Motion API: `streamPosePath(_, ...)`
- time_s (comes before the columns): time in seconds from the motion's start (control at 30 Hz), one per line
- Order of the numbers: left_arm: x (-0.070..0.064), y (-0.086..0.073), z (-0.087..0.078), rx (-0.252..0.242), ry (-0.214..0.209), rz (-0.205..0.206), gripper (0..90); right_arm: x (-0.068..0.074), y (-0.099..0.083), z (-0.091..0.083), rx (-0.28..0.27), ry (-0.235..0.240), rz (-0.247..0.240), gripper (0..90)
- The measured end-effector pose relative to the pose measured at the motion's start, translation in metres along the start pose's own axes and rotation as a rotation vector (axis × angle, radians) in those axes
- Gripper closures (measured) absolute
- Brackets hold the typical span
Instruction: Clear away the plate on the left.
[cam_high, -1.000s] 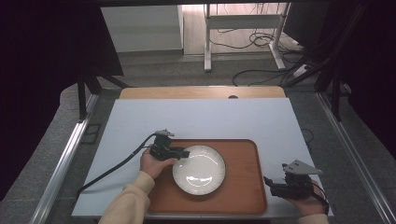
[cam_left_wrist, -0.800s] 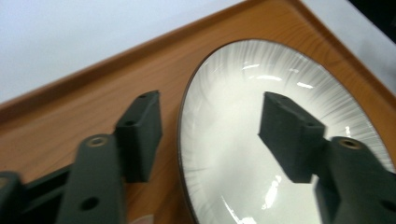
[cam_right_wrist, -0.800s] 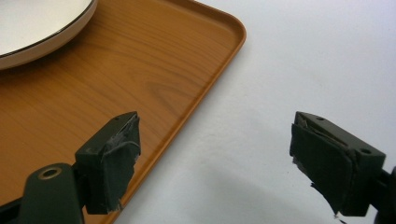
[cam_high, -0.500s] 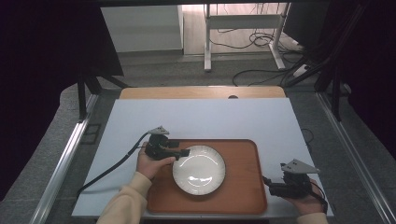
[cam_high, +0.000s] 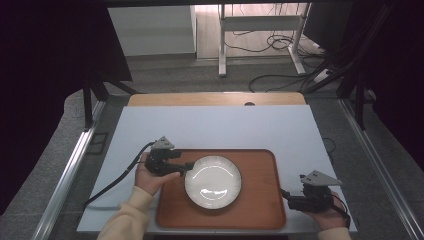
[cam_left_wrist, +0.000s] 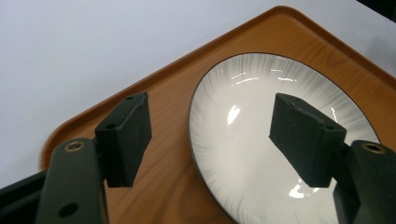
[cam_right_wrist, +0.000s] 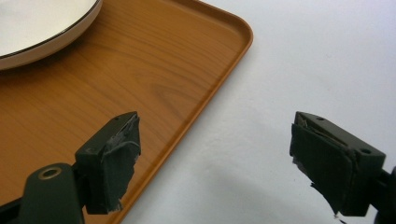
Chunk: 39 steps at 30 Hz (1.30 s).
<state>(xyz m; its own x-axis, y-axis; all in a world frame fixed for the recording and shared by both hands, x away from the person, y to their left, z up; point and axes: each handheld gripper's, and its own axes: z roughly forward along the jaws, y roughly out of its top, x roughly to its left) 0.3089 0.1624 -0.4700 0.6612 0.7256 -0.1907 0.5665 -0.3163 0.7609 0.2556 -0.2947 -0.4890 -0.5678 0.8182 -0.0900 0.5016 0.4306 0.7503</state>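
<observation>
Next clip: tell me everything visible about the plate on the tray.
The plate is round, shallow, glossy white with faint grey radial streaks and a thin dark rim; it looks ceramic and is empty. It lies flat, upright, on the wooden tray, left of centre. The left gripper is open, its jaws either side of the plate's left rim, not visibly gripping it.
</observation>
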Motion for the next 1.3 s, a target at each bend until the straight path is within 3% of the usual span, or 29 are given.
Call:
streamPosePath(0.07,-0.001,-0.002,-0.008,0.002,0.020,0.022,27.6,0.000,0.000,0.000,0.001,0.002,0.001,16.7)
streamPosePath(0.17,0.000,-0.007,-0.019,-0.016,0.012,0.003,27.4,0.000,0.000,0.000,0.000,0.003,-0.001,16.7)
streamPosePath(0.3,0.001,-0.013,-0.047,-0.042,0.043,0.002,26.2,0.001,0.001,0.000,0.001,0.005,-0.004,16.7)
streamPosePath(0.33,0.001,-0.013,-0.047,-0.042,0.043,0.002,26.0,0.001,0.001,0.000,0.001,0.005,-0.004,16.7)
streamPosePath(0.37,0.002,-0.016,-0.056,-0.056,0.057,-0.012,25.9,0.002,0.001,0.001,0.002,0.006,-0.002,16.7)
streamPosePath(0.53,0.009,-0.032,-0.071,-0.057,0.113,-0.044,25.9,0.002,0.000,0.001,0.005,0.008,-0.005,16.7)
streamPosePath(0.57,0.011,-0.037,-0.075,-0.055,0.140,-0.041,25.8,0.002,0.000,0.001,0.004,0.008,-0.005,16.7)
streamPosePath(0.67,0.012,-0.044,-0.080,-0.064,0.132,-0.061,25.9,0.002,0.000,0.001,0.005,0.010,-0.005,16.7)
streamPosePath(0.73,0.010,-0.049,-0.084,-0.054,0.165,-0.043,25.2,0.002,0.000,0.001,0.003,0.011,-0.005,16.7)
streamPosePath(0.9,0.012,-0.061,-0.088,-0.043,0.154,-0.065,23.7,0.002,0.000,0.001,0.005,0.013,-0.006,16.7)
streamPosePath(1.3,0.012,-0.060,-0.084,-0.052,0.137,-0.061,21.1,0.002,-0.001,0.001,-0.001,0.012,-0.009,16.6)
